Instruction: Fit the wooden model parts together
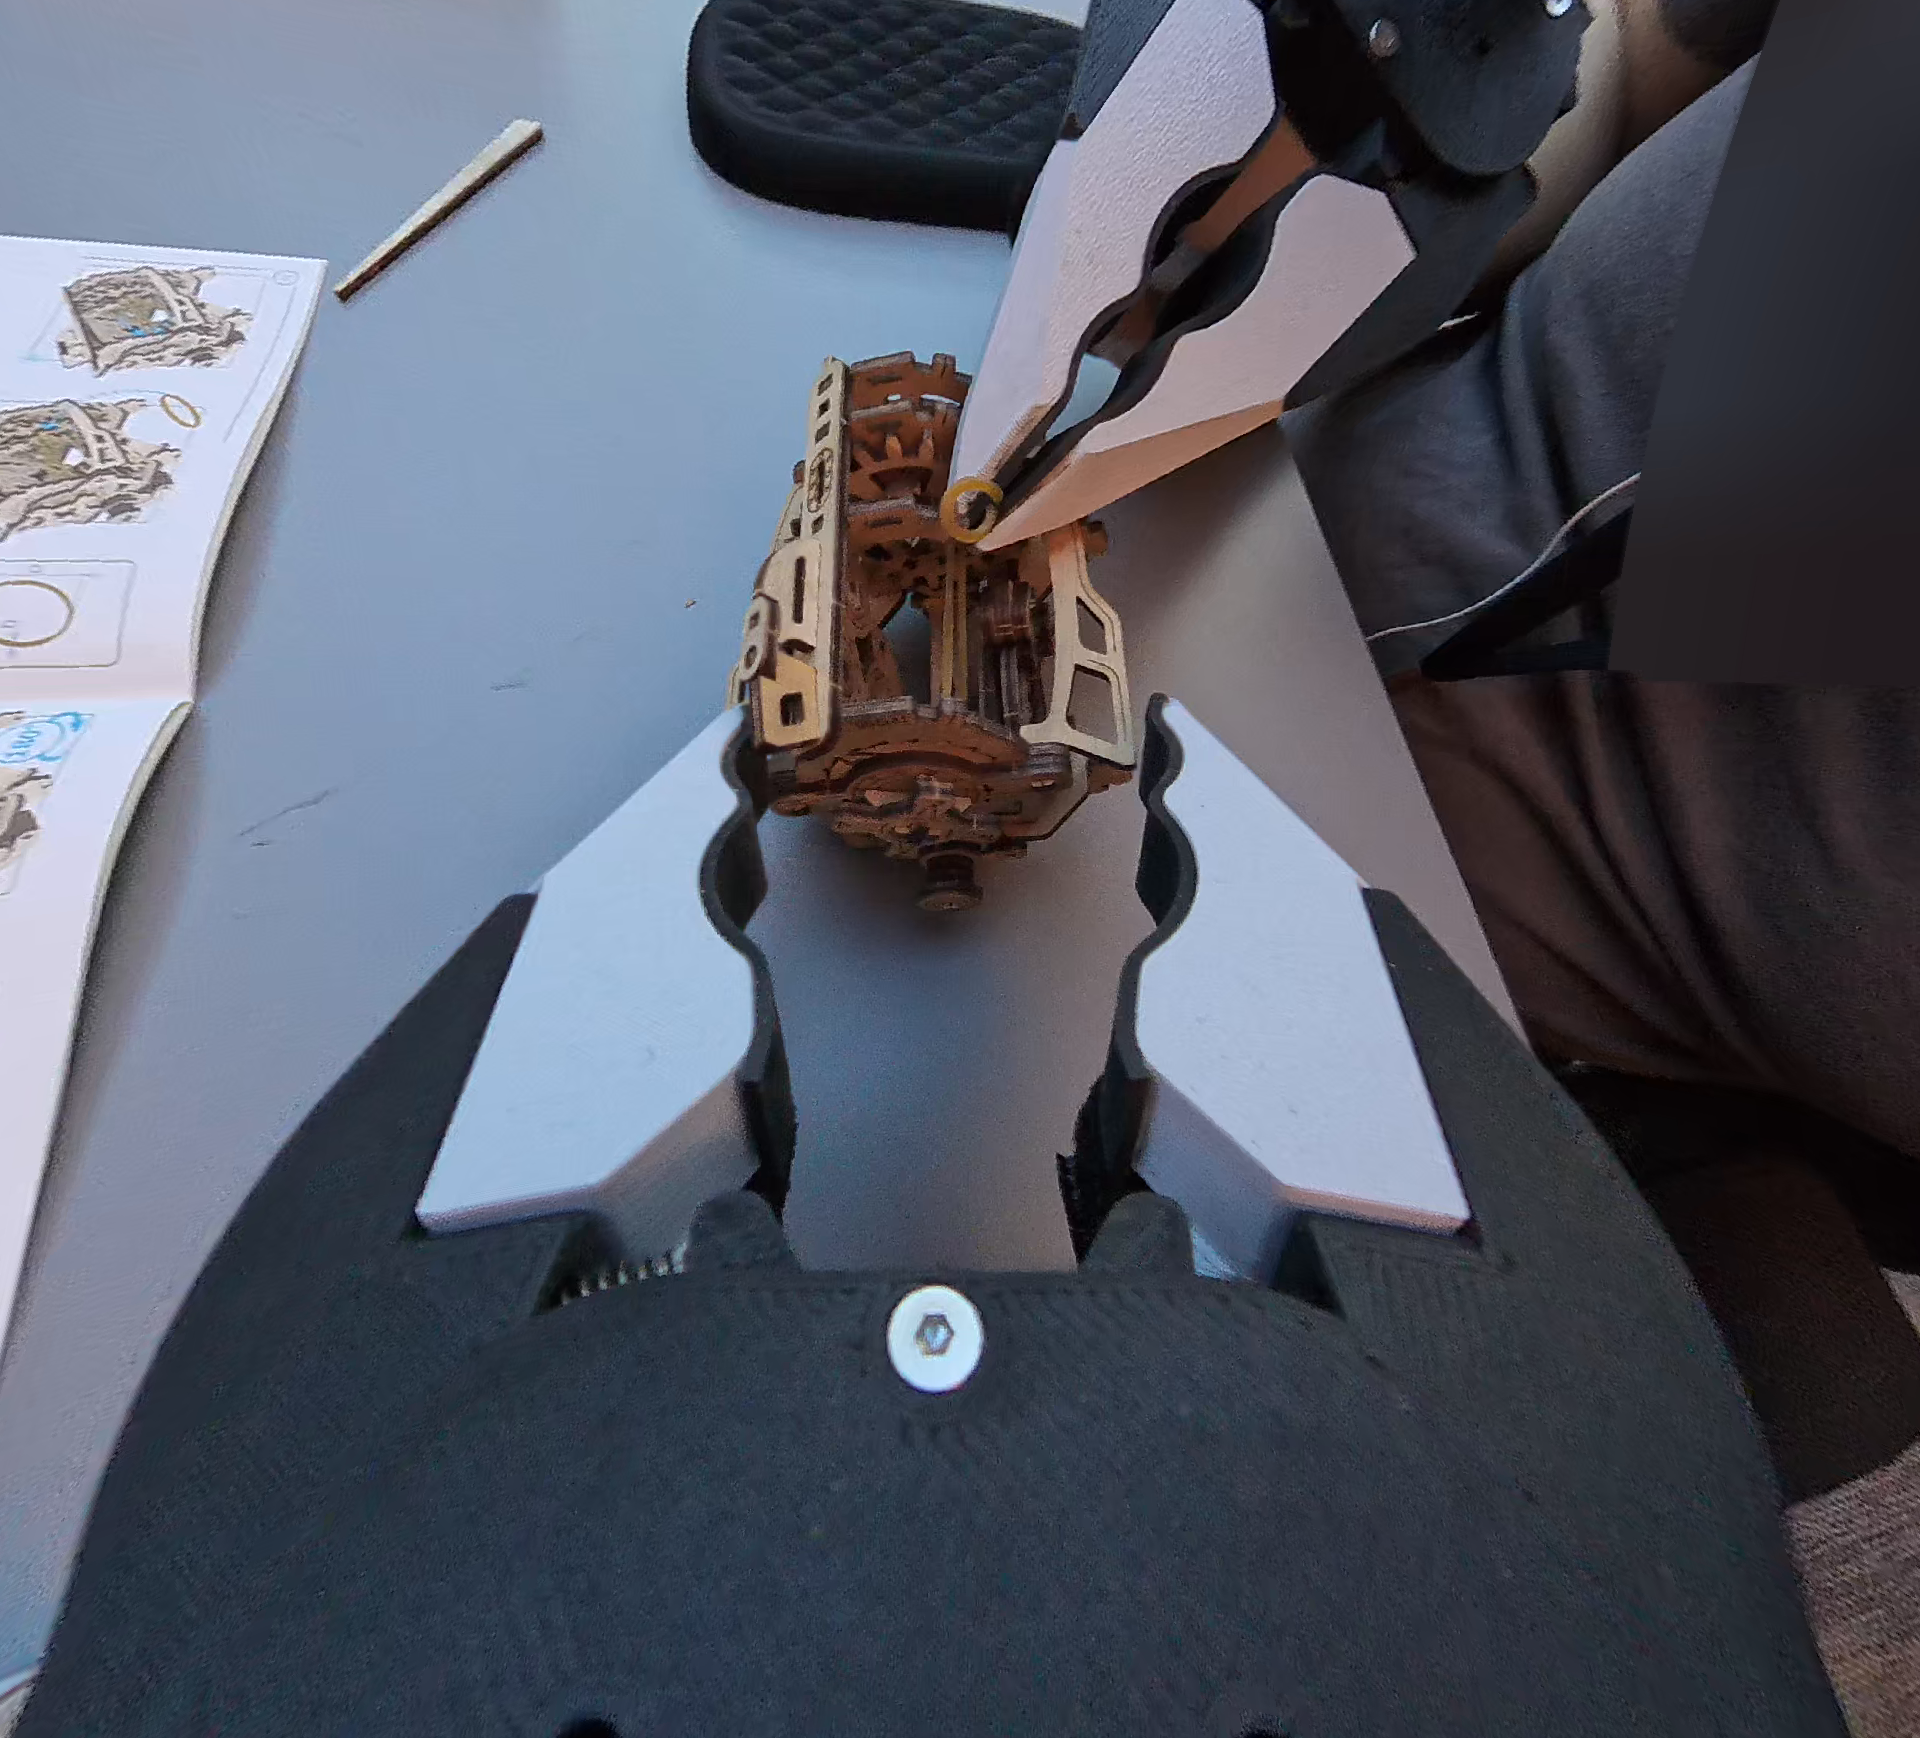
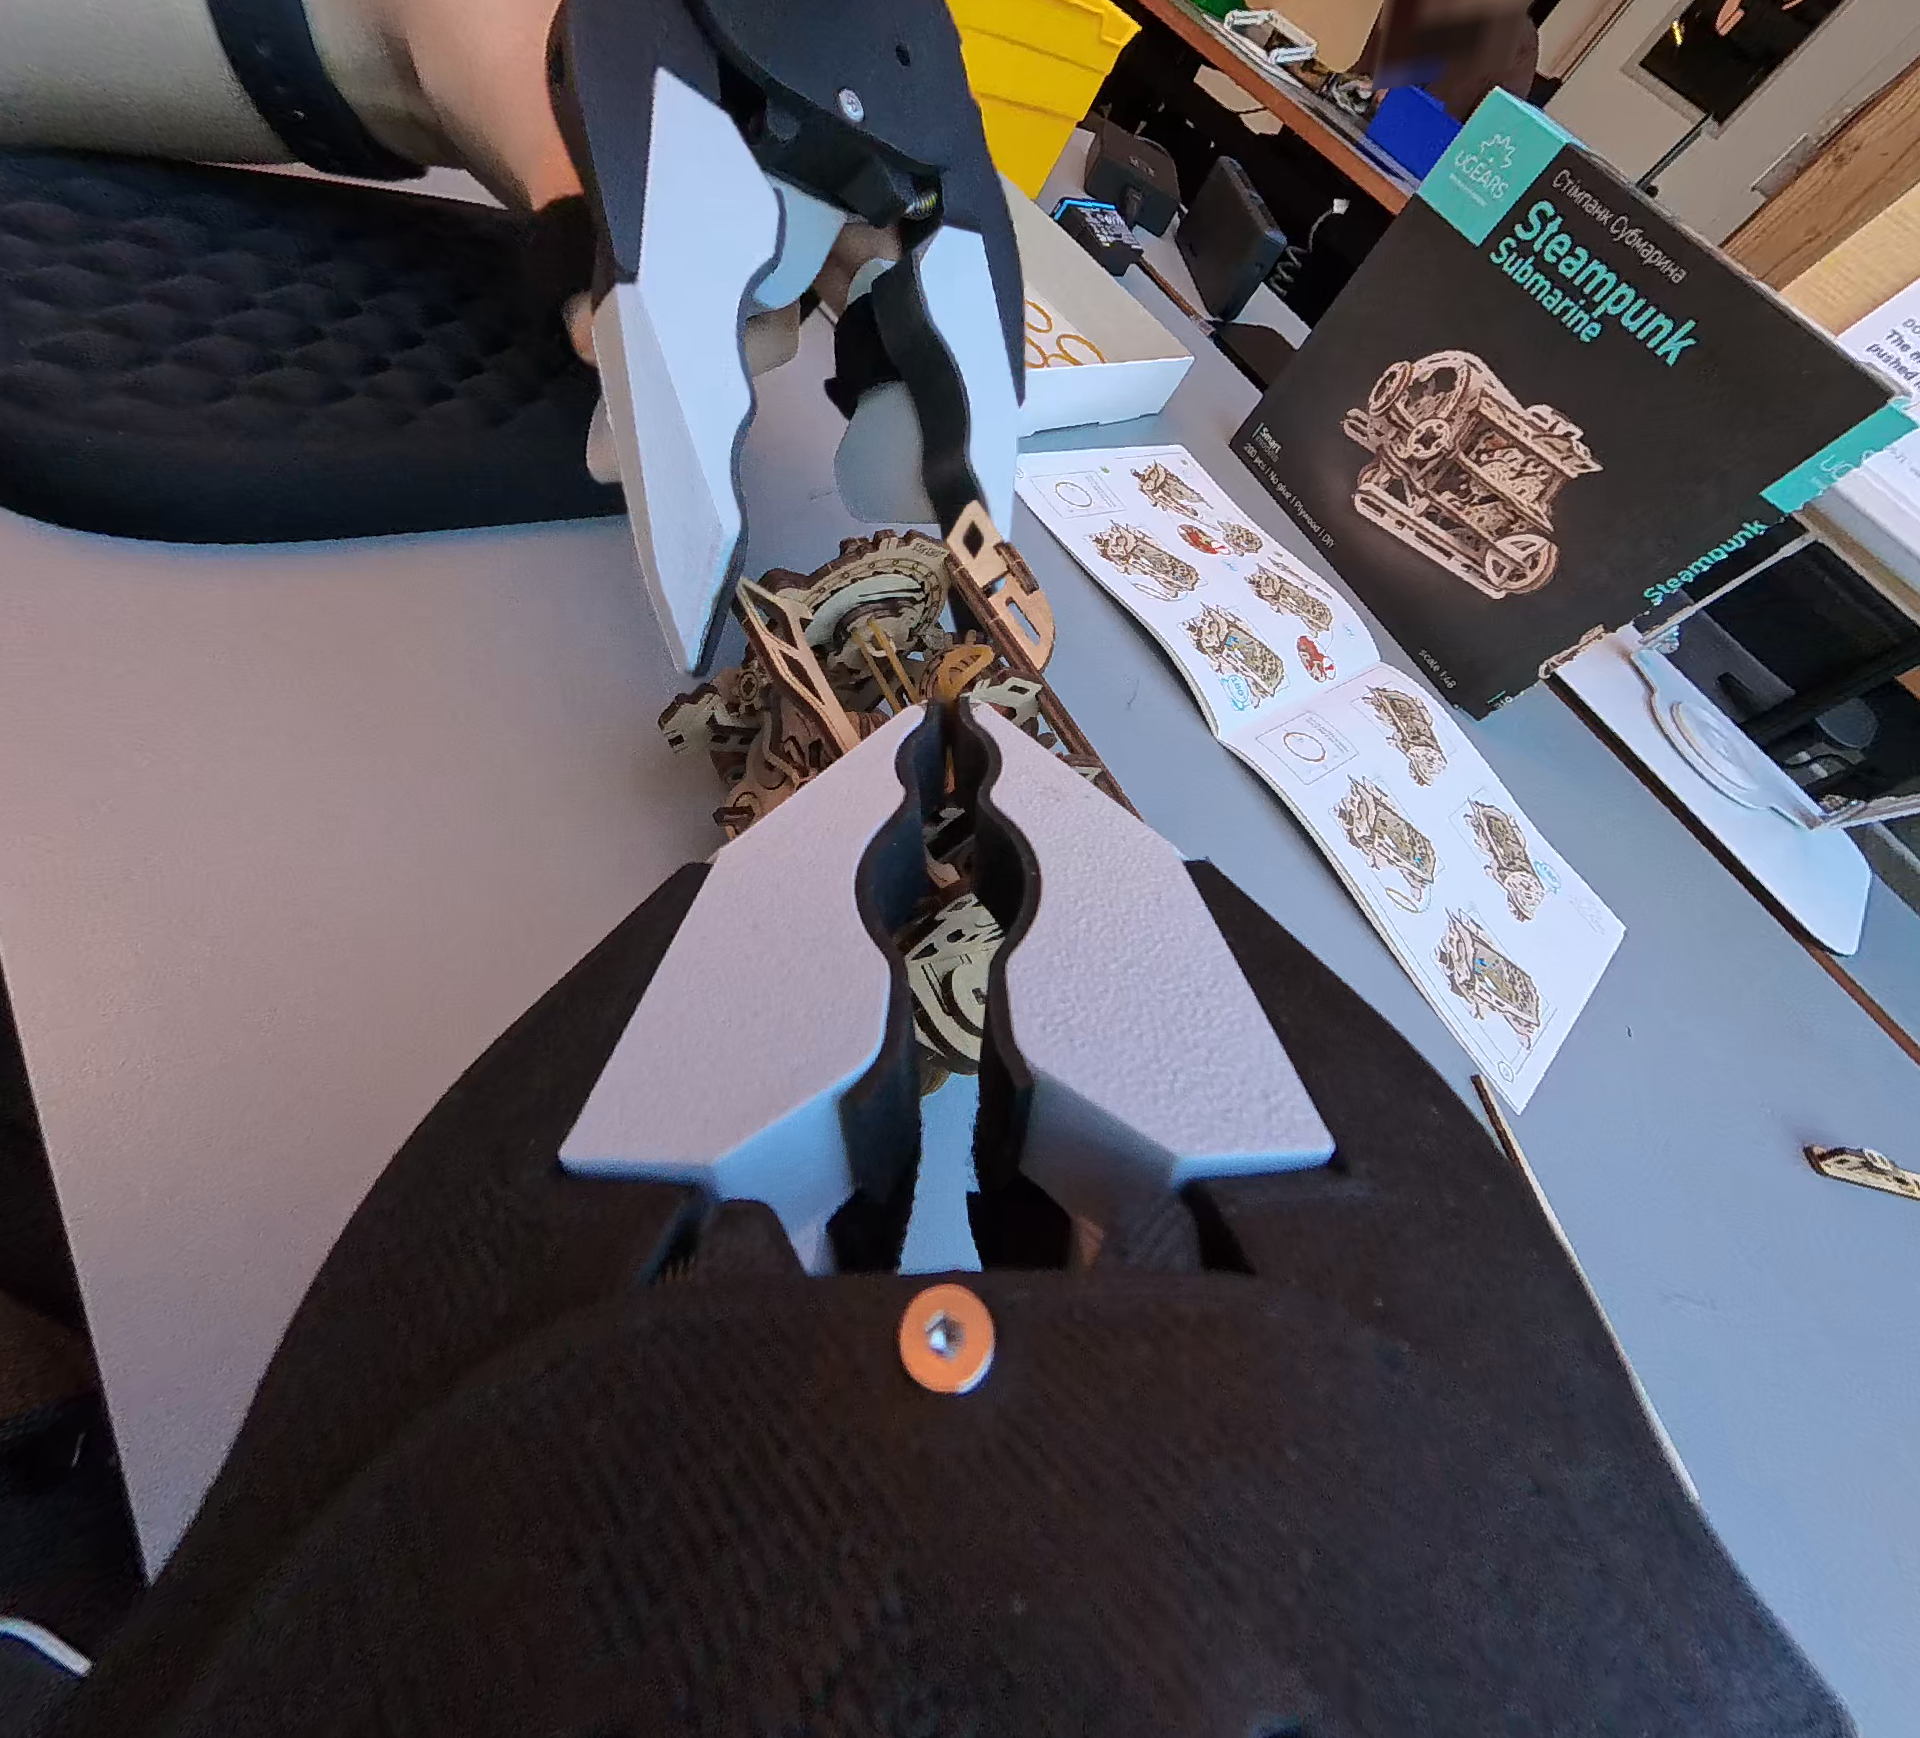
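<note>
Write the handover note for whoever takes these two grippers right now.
Left gripper: open, its fingers on either side of the near end of the wooden model; not clamped.
Right gripper: shut on a small yellow rubber band, tips at the top of the model.
The model lies on the grey table near its edge, instruction booklet open alongside, a loose wooden stick beyond.
Done: most of the model looks assembled.
Left: the band does not look seated yet; probably hook it on, steadying the model with the left.

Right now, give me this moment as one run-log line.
left gripper: open, straddling wooden model | right gripper: shut on rubber band above model | model on grey table | stage: band not yet fitted
</note>
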Tool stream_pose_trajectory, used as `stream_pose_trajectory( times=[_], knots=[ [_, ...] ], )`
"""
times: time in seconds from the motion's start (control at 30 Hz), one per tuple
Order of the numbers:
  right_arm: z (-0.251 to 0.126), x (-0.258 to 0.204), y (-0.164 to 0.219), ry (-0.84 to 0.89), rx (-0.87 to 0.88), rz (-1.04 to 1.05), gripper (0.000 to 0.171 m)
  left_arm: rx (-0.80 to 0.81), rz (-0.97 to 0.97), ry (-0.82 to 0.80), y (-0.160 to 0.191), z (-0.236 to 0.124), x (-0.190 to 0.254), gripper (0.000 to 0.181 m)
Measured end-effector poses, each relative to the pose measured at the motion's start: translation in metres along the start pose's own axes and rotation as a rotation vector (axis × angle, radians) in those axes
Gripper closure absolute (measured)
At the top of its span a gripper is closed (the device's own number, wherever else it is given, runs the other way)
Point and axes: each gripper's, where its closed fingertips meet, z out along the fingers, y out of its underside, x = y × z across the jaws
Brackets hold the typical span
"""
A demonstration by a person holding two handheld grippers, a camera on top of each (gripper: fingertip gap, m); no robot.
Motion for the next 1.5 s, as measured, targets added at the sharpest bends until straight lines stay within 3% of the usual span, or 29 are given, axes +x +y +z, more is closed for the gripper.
stream_pose_trajectory(
  times=[0.63, 0.9, 1.23, 1.37, 1.5],
  knots=[
    [-0.004, -0.016, -0.007, -0.115, 0.042, -0.148, 0.171, 0.02, 0.043, 0.026, -0.004, 0.006, 0.006, 0.117],
    [-0.005, -0.02, -0.009, -0.144, 0.058, -0.166, 0.171, 0.014, 0.083, 0.053, -0.002, 0.007, 0.012, 0.1],
    [-0.007, -0.015, -0.002, -0.162, 0.062, -0.155, 0.171, 0.028, 0.027, 0.077, -0.005, 0.003, 0.005, 0.102],
    [-0.007, -0.015, -0.002, -0.174, 0.064, -0.178, 0.171, 0.018, 0.131, 0.049, -0.004, 0.002, -0.002, 0.097],
    [-0.006, -0.014, -0.002, -0.181, 0.068, -0.175, 0.171, -0.023, 0.123, 0.178, 0.002, 0.006, 0.005, 0.089]
  ],
)
